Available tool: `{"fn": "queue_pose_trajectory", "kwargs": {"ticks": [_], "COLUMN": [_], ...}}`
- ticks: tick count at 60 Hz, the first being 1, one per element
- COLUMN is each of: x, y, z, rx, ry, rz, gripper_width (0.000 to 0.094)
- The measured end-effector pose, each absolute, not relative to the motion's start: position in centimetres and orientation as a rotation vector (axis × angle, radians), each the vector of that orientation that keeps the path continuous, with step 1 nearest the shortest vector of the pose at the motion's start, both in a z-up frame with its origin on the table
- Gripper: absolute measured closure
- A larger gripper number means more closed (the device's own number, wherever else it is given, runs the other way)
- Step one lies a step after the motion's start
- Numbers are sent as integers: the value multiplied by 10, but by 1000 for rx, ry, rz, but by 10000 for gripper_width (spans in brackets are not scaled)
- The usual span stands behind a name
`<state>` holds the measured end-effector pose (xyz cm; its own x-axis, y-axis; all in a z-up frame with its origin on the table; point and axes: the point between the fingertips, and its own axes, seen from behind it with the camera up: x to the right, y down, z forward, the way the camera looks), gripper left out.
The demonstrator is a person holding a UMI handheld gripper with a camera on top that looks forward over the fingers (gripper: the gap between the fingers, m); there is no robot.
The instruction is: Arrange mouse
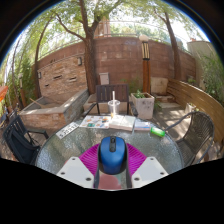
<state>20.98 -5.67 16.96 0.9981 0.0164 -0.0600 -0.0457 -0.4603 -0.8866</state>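
Note:
A blue computer mouse (112,153) with a dark scroll wheel sits between my two fingers, its nose pointing away from me. My gripper (112,166) is shut on the mouse, both fingers pressing its sides. The magenta pads (93,156) show on either side of it. The mouse is held just above a round glass table (60,150).
Papers or booklets (100,122) and a white cup (113,107) lie on the far part of the table, with a green object (158,131) to the right. Metal chairs (200,135) stand around. Beyond are a brick wall (120,60), trees and planters.

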Motion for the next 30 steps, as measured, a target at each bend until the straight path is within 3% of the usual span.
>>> {"fn": "queue_pose_trajectory", "kwargs": {"ticks": [3,9,10,17,23,27,30], "x": [162,127,117,111,107,104,103], "y": [-71,-90,-92,-93,-103,-112,-121], "z": [114,56,29,-7,-4,15,32], "rx": [-2108,-2243,-2252,-2314,-2319,-2302,-2296], "ry": [-21,-53,-53,-36,-17,-29,-47], "rz": [95,149,153,117,96,79,66], "gripper_width": [571,571,571,521,355,90,98]}}
